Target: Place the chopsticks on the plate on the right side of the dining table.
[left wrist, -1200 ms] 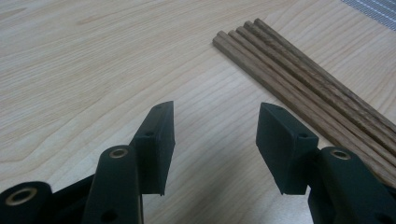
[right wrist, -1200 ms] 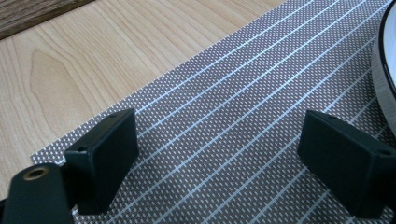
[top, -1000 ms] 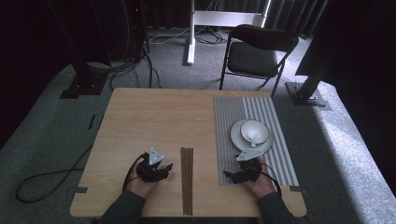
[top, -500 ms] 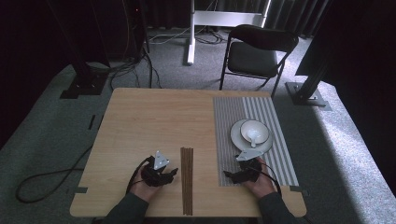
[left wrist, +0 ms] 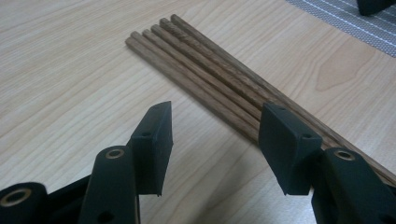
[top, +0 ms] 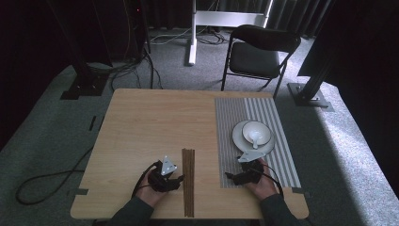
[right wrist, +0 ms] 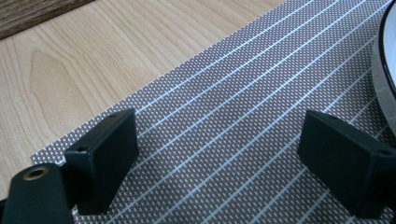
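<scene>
Left tool [left wrist: 212, 144]: jaws spread wide, nothing between them, low over the counter. One jaw sits on my side of the bundle of dark brown wooden chopsticks [left wrist: 219, 77]; the other has come over the top of the sticks and hides a short run of them. I read this as the approach step of a pick: straddling, not yet closing.

From the high view, the left tool [top: 178, 181] is just beside the bundle [top: 188, 181], near its closer end, close to the front edge of the pale wood-grain counter [top: 150, 122]. The sticks lie flat, side by side, pointing away from me.

Next move, as I judge it: lower until the jaw tips are at counter level, decide whether I want one stick, a pair or the whole bundle, then close. The sticks touch each other, so separating a few will likely take a nudge first.

Right tool [right wrist: 217, 161]: jaws also spread, empty, hovering over the grey woven placemat with white stripes [right wrist: 243, 116]. It looks idle. In the high view it [top: 235, 177] sits at the mat's near left corner.

Farther out on the mat: a white bowl [top: 257, 133] on a white plate [top: 240, 141], something pale inside the bowl, likely a spoon.

Hard to make out:
- exact stick count; five or six ends show
- whether the left jaws touch the wood
- the plate rim is cut off at the right gripper view's edge
</scene>
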`<state>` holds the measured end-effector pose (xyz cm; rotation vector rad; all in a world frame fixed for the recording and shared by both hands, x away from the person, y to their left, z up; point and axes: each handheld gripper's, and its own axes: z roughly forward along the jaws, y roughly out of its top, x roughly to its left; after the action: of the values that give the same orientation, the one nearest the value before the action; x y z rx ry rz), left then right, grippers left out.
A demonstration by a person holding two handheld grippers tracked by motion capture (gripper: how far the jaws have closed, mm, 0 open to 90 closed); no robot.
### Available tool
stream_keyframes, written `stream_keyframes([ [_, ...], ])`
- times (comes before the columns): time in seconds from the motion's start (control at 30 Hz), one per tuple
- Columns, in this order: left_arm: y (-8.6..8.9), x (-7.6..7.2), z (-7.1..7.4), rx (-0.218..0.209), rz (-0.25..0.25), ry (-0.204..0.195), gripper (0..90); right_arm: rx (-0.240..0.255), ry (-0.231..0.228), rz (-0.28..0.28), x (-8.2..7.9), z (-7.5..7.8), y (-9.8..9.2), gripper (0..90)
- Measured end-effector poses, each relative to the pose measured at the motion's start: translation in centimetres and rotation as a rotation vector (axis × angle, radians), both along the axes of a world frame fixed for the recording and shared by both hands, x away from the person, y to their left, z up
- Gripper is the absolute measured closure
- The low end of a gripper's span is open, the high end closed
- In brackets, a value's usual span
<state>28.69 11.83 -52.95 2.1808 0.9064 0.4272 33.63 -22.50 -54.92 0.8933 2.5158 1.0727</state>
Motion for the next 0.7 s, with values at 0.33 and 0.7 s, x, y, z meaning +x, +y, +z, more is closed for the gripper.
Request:
stream_keyframes([
  [0.33,-0.66,-0.1,-0.43,0.017,-0.036,0.015,45.0,0.0,0.0,0.0,0.0,0.0,0.0,11.2],
  [0.7,-0.67,0.05,-0.59,0.014,-0.041,0.025,45.2,0.0,-0.001,0.0,0.0,0.0,0.0,11.1],
])
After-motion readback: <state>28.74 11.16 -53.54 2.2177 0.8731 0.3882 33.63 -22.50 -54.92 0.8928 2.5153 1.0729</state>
